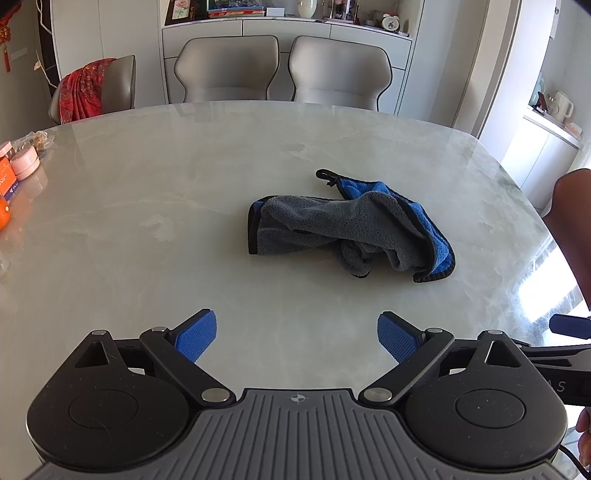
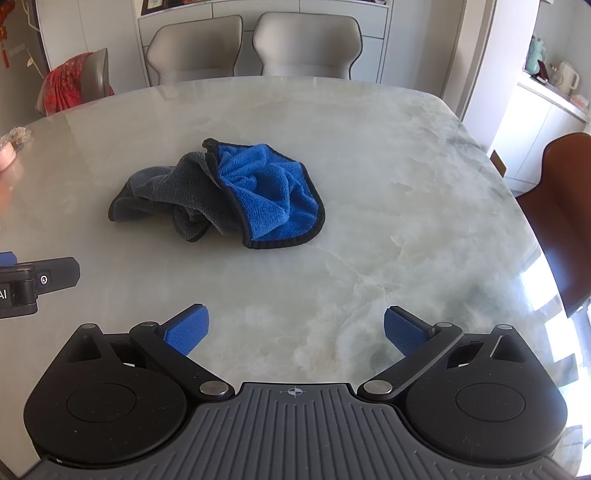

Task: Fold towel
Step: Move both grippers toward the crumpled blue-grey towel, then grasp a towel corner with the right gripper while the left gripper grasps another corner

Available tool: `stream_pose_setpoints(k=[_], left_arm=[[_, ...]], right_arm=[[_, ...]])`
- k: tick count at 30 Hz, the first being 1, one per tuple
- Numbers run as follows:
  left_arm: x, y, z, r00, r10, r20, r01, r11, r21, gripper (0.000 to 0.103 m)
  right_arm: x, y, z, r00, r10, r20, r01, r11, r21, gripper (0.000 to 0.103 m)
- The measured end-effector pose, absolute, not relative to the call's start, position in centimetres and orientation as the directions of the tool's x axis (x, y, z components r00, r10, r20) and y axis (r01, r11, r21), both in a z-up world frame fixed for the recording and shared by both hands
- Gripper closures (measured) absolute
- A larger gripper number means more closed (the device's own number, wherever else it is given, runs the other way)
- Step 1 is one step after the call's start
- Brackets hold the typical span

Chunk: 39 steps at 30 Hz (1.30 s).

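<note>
A dining room in a private home, seen across its marble table.

Two grey upholstered dining chairs (image 1: pixel 227 68) stand at the far side of the pale marble table (image 1: pixel 147 221), a red patterned cloth (image 1: pixel 85 90) draped over a third. Behind them, a white sideboard (image 1: pixel 288 37) carries books, a vase and a small alarm clock (image 1: pixel 389 22). A cream electric kettle (image 1: pixel 561 105) sits on a side counter, and pink cosmetic jars (image 1: pixel 24 162) rest at the table's left edge.

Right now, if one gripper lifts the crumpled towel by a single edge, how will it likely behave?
The towel looks soft and bunched, so it would probably drape and unfurl rather than hold shape. Its plush pile suggests pads grip well. On the glossy table, a push likely slides it.
</note>
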<state>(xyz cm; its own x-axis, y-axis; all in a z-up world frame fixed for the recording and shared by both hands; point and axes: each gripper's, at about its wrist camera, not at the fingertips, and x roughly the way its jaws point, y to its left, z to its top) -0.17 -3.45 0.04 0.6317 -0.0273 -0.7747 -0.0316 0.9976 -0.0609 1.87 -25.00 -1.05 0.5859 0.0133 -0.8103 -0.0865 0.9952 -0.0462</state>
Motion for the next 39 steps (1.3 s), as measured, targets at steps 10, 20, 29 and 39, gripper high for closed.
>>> stream_pose_setpoints(k=[10, 20, 29, 39], left_arm=[[1.1, -4.1, 0.4, 0.621, -0.031, -0.783, -0.028, 0.998, -0.062, 0.006], [4.6, -3.7, 1.7, 0.651, -0.045, -0.758, 0.003, 0.998, -0.057, 0.006], [10.8, -1.6, 2.7, 0.689, -0.076, -0.721, 0.028, 0.997, -0.078, 0.006], [17.3, -0.1, 0.3, 0.662, -0.120, -0.740, 0.111, 0.992, -0.062, 0.007]], right_arm=[[2.3, -25.4, -1.4, 0.574, 0.029, -0.818, -0.100, 0.994, -0.035, 0.001], [5.1, -27.4, 0.3, 0.609, 0.192, -0.770, -0.192, 0.977, 0.091, 0.001], [11.5, -28.1, 2.6, 0.631, 0.337, -0.699, -0.312, 0.935, 0.169, 0.009], [19.1, -25.7, 1.7, 0.555, 0.439, -0.707, -0.435, 0.877, 0.203, 0.043]])
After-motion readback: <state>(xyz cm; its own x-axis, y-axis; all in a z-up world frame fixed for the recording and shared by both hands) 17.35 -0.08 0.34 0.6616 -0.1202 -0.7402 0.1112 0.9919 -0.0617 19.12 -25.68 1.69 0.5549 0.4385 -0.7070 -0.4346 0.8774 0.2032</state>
